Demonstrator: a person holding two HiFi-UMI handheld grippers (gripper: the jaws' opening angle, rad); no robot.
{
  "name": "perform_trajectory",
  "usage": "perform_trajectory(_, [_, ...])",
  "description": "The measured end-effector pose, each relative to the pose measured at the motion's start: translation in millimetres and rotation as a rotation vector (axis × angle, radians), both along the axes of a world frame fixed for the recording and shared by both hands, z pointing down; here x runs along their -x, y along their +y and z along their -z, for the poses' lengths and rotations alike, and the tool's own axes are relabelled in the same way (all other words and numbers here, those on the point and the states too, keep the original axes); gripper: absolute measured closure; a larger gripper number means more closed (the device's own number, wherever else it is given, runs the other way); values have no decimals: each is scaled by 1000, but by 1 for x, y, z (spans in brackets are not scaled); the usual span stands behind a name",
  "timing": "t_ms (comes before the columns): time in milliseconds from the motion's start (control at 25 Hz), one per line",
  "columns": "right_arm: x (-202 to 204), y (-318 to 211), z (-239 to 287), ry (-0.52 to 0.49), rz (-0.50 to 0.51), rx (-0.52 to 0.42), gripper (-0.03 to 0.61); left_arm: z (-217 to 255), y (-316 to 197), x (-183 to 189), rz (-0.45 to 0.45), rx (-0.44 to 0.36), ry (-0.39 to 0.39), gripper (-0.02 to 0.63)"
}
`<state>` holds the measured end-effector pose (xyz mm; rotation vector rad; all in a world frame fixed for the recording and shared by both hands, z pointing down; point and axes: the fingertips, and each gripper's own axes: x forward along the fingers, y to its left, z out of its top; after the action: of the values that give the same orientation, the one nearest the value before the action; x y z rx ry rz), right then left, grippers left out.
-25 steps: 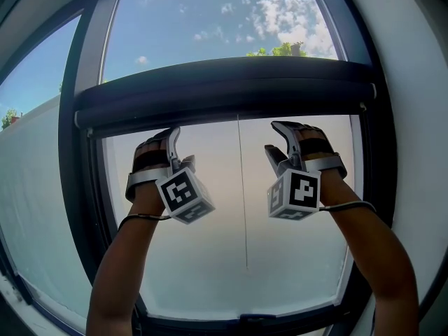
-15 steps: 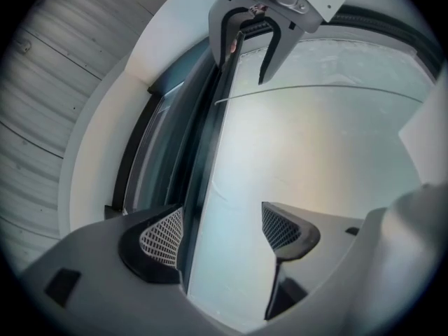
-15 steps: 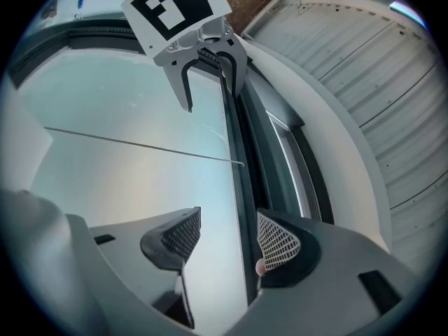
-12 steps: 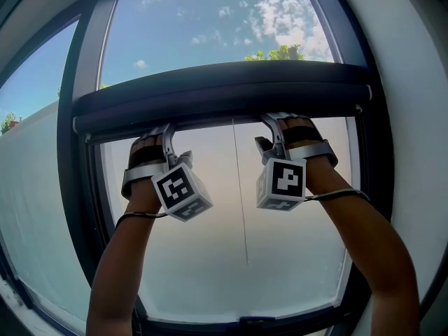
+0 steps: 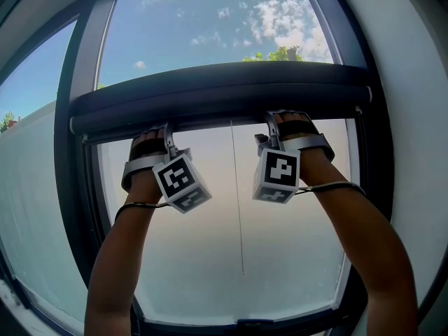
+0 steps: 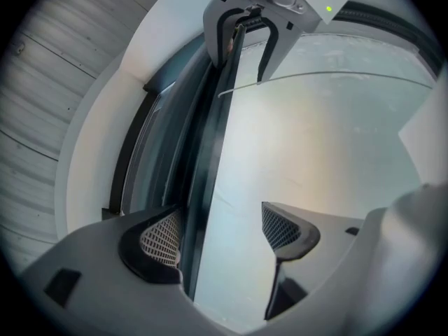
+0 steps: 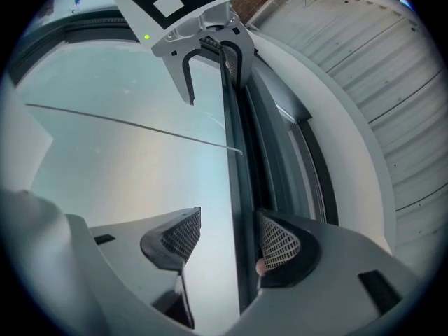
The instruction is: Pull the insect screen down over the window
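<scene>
Insect screen (image 5: 224, 93), a dark bar up high: left tool (image 6: 224, 231) and right tool (image 7: 227, 235), jaws parted, apparently straddle its edge.

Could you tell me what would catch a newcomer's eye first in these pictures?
The dark screen bar spans the middle of the window, bright blue sky above it. Just under it, the left tongs and right tongs reach up, jaws open astride its lower edge, a thin cord hanging between them.
</scene>
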<state>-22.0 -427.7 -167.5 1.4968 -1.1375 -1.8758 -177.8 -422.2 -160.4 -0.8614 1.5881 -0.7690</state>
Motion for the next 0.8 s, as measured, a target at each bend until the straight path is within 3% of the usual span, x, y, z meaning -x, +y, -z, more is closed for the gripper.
perform_trajectory(280, [-1, -9, 1, 35, -73, 60, 348, 1, -2, -1, 3, 63, -13, 281])
perform_trajectory(600, [-5, -6, -11, 127, -158, 255, 348, -10, 1, 1, 12, 267, -33, 281])
perform_trajectory(800, [-5, -3, -16, 119, -162, 296, 348, -17, 3, 0, 9, 291, -46, 284])
